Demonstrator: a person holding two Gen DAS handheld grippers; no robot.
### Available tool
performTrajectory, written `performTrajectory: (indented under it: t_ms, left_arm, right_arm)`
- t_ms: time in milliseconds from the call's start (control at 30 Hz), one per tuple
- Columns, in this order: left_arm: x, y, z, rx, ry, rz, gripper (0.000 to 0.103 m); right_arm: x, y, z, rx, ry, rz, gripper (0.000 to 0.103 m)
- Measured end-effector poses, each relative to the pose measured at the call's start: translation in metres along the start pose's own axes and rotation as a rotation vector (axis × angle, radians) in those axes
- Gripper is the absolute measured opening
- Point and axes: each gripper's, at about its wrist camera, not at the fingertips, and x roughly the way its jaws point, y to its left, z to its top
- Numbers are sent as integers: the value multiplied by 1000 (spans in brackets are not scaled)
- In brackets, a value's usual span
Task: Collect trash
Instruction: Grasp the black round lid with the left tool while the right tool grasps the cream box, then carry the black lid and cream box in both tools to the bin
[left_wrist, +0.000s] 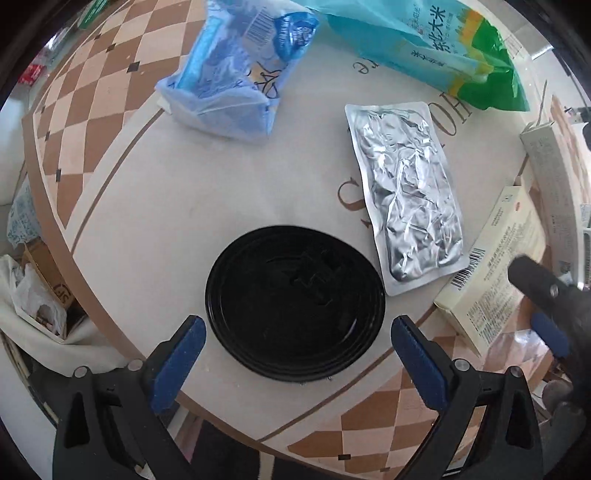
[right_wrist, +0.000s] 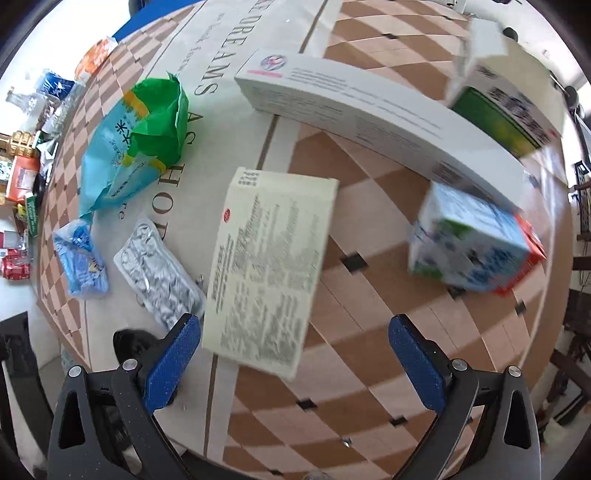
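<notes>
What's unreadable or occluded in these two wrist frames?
- Cream box: print motion-blurred in the right wrist view; in the left wrist view the right tongs cover part of it.
- Milk carton: blurred, label illegible, right wrist view.
- Green-and-white box: smeared, near the top right rim.
- Black lid: only a sliver shows in the right wrist view, behind a tong finger.
- Rice bag: top cut off, left wrist view.
- Left tongs: open, empty.
</notes>
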Motion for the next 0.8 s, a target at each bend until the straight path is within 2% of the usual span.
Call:
performTrajectory:
  t_ms: [33,67,167,367,400,433,633,800]
  left_arm:
    - [0,-1,0,3,-8,14,99]
    - [0,-1,1,7,-16,25,91]
    - [-3,1,3,8,-42,43,89]
    - [-11,9,-6,43,-87,101,86]
    - [-11,9,-10,55,-94,111,86]
    - [-14,24,-9,67,-96,117,86]
    - [-20,27,-36,128,-143,157,86]
    - [-38,32,-63,175,-222,171,86]
  right_arm:
    - [5,4,5,0,7,-1,103]
    - [9,6,8,1,3,-5,103]
    - [20,13,15,-5,8,-21,102]
    - [26,16,14,-65,-15,-96,78]
    - [26,16,13,-75,-19,-95,78]
    - [26,14,11,-86,-21,-110,78]
    - [18,-3,-12,-111,-52,-115,78]
    - [3,-19,-44,-118,-89,-91,78]
